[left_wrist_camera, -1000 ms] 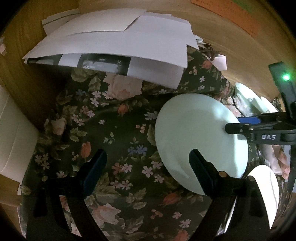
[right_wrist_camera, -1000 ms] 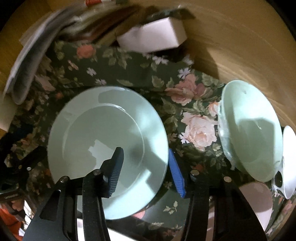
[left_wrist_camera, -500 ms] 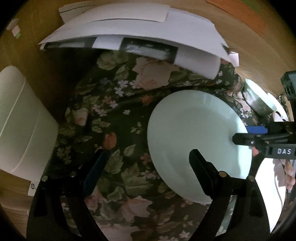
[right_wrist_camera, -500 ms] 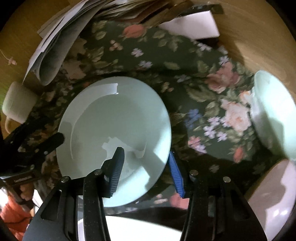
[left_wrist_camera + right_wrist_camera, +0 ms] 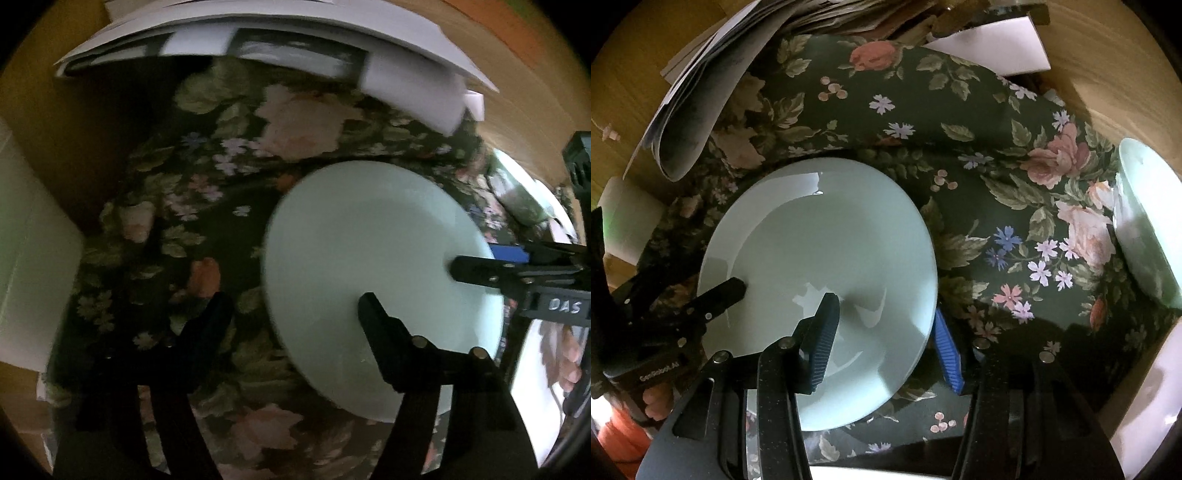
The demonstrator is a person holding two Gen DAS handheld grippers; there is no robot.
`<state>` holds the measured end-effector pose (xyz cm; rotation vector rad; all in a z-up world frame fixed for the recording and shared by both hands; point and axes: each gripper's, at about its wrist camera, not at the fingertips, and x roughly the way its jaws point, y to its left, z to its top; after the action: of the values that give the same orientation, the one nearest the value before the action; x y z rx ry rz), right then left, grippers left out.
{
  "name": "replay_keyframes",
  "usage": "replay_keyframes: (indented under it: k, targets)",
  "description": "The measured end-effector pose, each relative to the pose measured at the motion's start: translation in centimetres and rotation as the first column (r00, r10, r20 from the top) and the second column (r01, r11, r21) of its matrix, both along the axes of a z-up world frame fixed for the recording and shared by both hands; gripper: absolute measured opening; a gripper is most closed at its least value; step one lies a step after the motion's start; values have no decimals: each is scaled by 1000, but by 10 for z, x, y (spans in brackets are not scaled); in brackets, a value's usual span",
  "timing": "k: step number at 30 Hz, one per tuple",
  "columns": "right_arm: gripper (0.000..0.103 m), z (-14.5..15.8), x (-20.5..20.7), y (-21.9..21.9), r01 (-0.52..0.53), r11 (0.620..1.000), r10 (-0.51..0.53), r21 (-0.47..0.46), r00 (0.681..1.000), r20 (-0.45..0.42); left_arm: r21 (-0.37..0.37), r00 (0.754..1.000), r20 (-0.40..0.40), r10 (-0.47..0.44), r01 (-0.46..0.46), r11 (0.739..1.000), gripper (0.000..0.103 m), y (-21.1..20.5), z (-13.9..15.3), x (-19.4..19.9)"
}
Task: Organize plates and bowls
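A pale green plate (image 5: pixel 820 258) hangs tilted over the dark floral cloth (image 5: pixel 979 155). My right gripper (image 5: pixel 882 314) is shut on its near rim, one finger on top and the blue pad (image 5: pixel 945 350) beneath. In the left wrist view the same plate (image 5: pixel 369 251) fills the right half, with the right gripper (image 5: pixel 480 266) at its far edge. My left gripper (image 5: pixel 295 304) straddles the plate's opposite rim, jaws closing. One finger (image 5: pixel 373 310) is above the plate and the other (image 5: pixel 218 314) stands off the rim, so the pads do not press on it.
A second pale green dish (image 5: pixel 1145 229) sits at the cloth's right edge, with a white dish (image 5: pixel 1145 398) below it. Stacked papers (image 5: pixel 701 92) and a white box (image 5: pixel 990 48) crowd the back. A white mug (image 5: pixel 628 221) stands at the left on the wooden table (image 5: pixel 1108 74).
The right gripper carried the plate leftward across the cloth, away from the second green dish. The left gripper's jaws have narrowed around the plate's other rim.
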<state>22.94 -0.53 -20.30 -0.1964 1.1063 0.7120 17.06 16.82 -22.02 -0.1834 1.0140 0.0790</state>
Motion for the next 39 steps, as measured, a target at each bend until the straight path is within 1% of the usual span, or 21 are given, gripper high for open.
replay_keyframes:
  k: [1,2,3,4,7,8,10,12,14,18,24,27,34,39]
  targets:
    - [45,0,-2,1,-10,1000,10,-1,1000,2,-22,999,6,-41,41,999,64,-7,2,-1]
    - [45,0,-6,1,-18,1000,18,-6,1000,6,12,999,2,-35,35,999,66,-13,3,-1]
    - [45,1,-8,0,-21,1000,21,-2,1000,11,48,1000,8,-20,20,999,66,-17,4,-1]
    - [44,-1,-11,0,-20,1000,20,-1,1000,14,60,1000,18,-16,15,998,66,-17,3,0]
    - [38,-1,-12,-4,-25,1000,24,20,1000,17,11,1000,12,2,-2,1000,64,-8,1,2]
    - [37,-1,-13,-4,-26,999,26,28,1000,11,5,1000,15,5,-5,1000,63,-5,2,0]
    - [34,-3,-14,-2,-30,999,30,27,999,13,4,1000,21,13,-13,1000,62,-2,4,-3]
    - [33,-4,-16,-1,-37,999,36,17,999,28,16,999,27,17,-17,1000,58,-3,7,-3]
    - [32,-2,-19,-4,-41,999,40,16,998,45,22,999,40,19,-20,1000,58,0,11,-8]
    - [32,2,-20,-8,-46,997,44,56,998,47,48,997,80,16,-20,999,58,-3,22,-15]
    - [32,18,-31,-20,-44,996,35,83,994,105,71,991,133,0,-10,997,56,-11,39,-24]
    - [32,25,-36,-31,-40,994,29,100,993,118,89,987,160,-11,-3,996,56,-15,48,-33]
    - [32,44,-49,-66,-25,990,4,142,989,149,88,982,187,-31,14,996,56,-28,63,-46]
    - [32,51,-60,-83,-8,987,-20,162,986,168,90,975,217,-57,38,995,56,-41,73,-58]
